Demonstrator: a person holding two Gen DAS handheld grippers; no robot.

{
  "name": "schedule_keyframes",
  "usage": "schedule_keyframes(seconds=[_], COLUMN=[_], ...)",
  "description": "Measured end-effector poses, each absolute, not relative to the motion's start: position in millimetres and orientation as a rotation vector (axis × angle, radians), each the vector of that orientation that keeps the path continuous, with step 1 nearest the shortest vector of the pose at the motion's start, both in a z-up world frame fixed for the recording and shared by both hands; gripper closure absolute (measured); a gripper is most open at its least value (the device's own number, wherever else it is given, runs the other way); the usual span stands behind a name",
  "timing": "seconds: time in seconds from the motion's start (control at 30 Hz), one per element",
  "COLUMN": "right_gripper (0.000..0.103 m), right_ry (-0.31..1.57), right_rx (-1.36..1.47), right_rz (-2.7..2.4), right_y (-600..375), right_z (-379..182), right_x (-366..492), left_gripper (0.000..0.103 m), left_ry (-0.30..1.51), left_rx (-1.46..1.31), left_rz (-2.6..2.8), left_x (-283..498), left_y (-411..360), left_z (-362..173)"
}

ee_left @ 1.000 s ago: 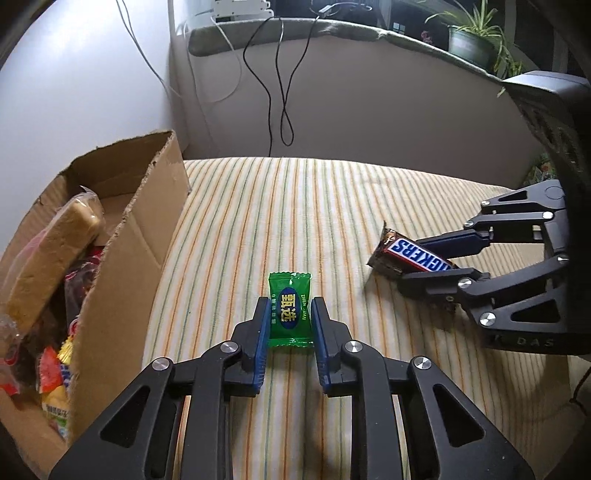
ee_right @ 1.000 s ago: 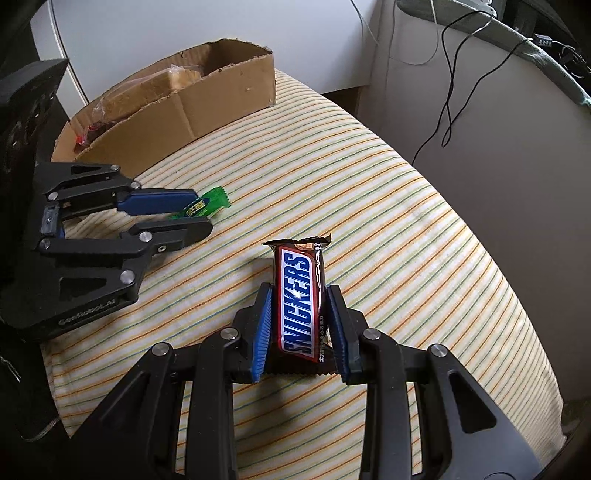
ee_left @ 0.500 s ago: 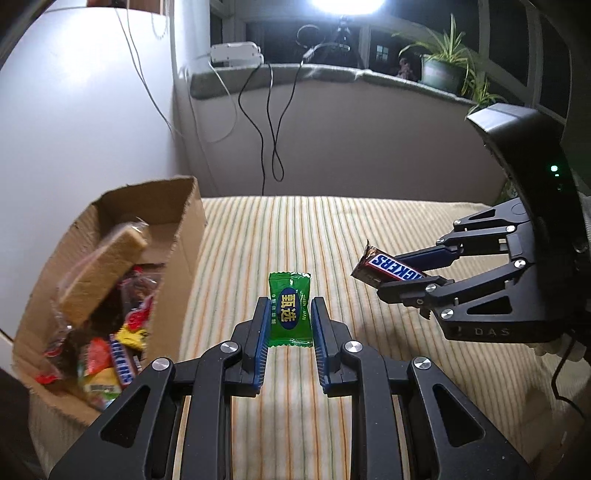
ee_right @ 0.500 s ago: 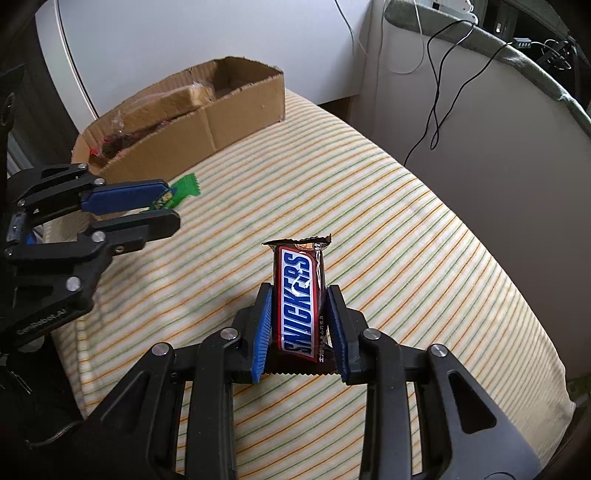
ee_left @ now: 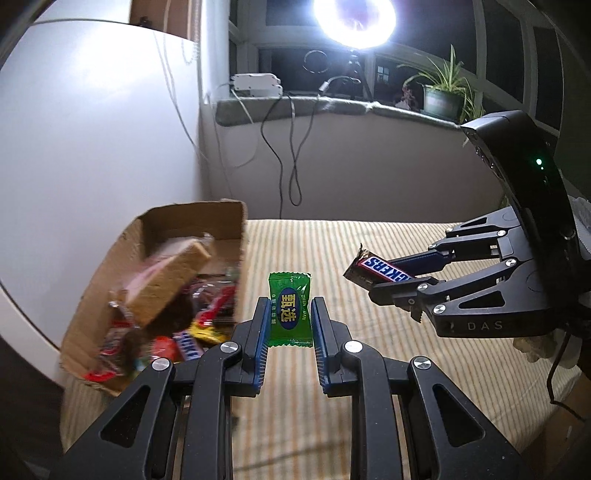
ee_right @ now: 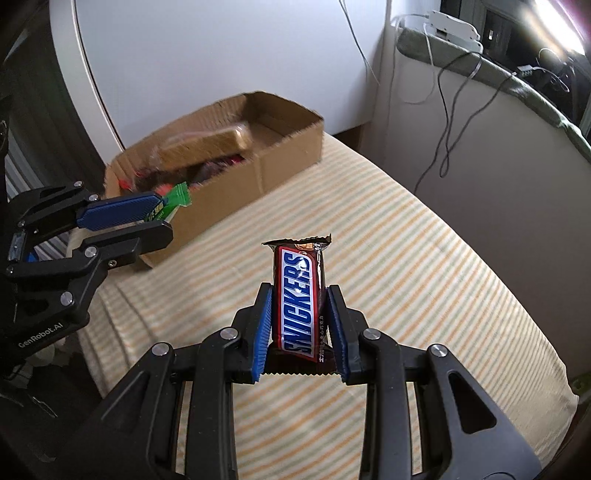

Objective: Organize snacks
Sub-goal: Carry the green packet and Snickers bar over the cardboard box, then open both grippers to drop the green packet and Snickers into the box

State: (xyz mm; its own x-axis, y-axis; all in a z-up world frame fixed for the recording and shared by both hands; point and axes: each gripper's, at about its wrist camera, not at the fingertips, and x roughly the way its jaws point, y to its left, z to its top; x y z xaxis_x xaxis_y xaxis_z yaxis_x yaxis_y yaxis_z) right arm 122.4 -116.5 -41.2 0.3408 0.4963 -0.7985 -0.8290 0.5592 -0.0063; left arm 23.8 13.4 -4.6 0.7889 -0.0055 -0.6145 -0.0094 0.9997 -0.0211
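My left gripper [ee_left: 289, 308] is shut on a green wrapped candy [ee_left: 290, 309] and holds it in the air above the striped cloth, just right of the cardboard box [ee_left: 242, 236]. It also shows in the right wrist view [ee_right: 164, 214], with the candy [ee_right: 173, 197] near the box's front corner. My right gripper [ee_right: 300, 291] is shut on a Snickers bar [ee_right: 300, 295], raised above the cloth. It also shows in the left wrist view [ee_left: 373, 280], to the right of the left gripper. The box [ee_right: 280, 147] holds several snacks and a wrapped cake slice [ee_left: 166, 277].
The striped cloth [ee_right: 424, 277] covers a rounded surface that drops off at its edges. A white wall stands behind the box. Cables [ee_left: 288, 155] hang from a sill with a power strip [ee_left: 256, 83], a bright lamp [ee_left: 352, 18] and a potted plant [ee_left: 443, 96].
Both grippers have risen off the cloth with their snacks. The left gripper has moved toward the box; more of the box's inside shows now.
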Motion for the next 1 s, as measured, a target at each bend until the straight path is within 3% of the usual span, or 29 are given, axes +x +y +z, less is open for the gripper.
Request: schedule_keyframes(seconds=[1.0], right_gripper=[0.073], right_ry=[0.820], right_rx=[-0.468], right_rz=[1.020], right_y=[21.8], right_z=[-35.6], right_x=[111.4], left_gripper=[0.083], left_ry=[0.639], left_rx=[-0.107], left_rz=[0.153], left_x=[19.0], left_y=[133.1], left_z=[-8.9])
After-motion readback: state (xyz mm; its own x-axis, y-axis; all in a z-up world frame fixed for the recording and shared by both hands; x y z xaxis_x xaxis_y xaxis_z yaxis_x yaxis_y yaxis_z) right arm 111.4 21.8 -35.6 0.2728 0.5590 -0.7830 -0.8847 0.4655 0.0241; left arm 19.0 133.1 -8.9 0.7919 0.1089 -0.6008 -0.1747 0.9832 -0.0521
